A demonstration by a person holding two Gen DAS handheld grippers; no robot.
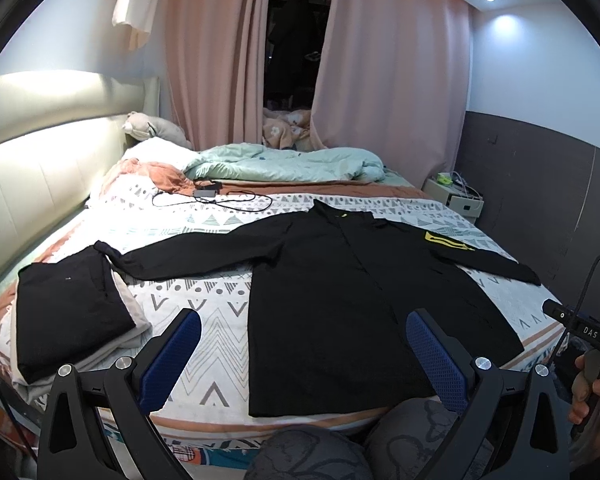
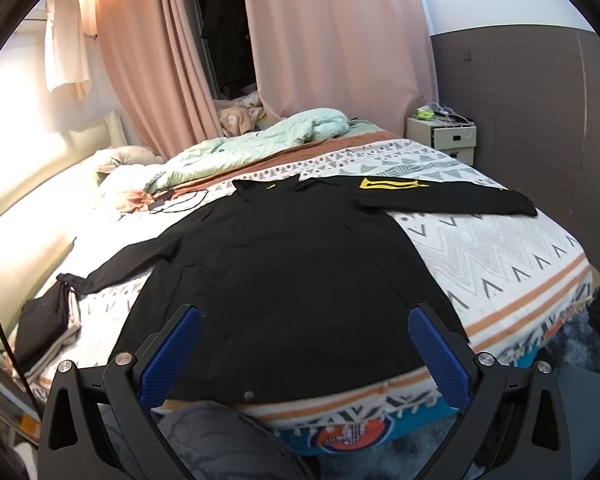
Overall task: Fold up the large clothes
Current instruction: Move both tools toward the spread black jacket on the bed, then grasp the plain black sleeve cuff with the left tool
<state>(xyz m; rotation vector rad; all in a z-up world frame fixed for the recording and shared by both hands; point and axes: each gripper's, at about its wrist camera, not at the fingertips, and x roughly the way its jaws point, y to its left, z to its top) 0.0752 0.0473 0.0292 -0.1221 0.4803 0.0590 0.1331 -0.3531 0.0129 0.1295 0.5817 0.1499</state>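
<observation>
A large black long-sleeved jacket [image 1: 340, 300] lies spread flat on the bed, sleeves out to both sides, a yellow patch [image 1: 446, 241] on its right sleeve. It also shows in the right wrist view [image 2: 284, 264]. My left gripper [image 1: 302, 320] is open and empty, above the bed's near edge over the jacket's lower left hem. My right gripper [image 2: 304, 318] is open and empty, above the jacket's bottom hem. The right gripper's body and the hand holding it show at the right edge of the left wrist view [image 1: 580, 332].
A stack of folded dark and pale clothes [image 1: 72, 320] lies at the bed's left. A charger with cable [image 1: 216, 196] and a crumpled green quilt [image 1: 292, 162] lie farther back. A nightstand [image 2: 440, 136] stands at the far right. My knees [image 1: 340, 452] are below the bed edge.
</observation>
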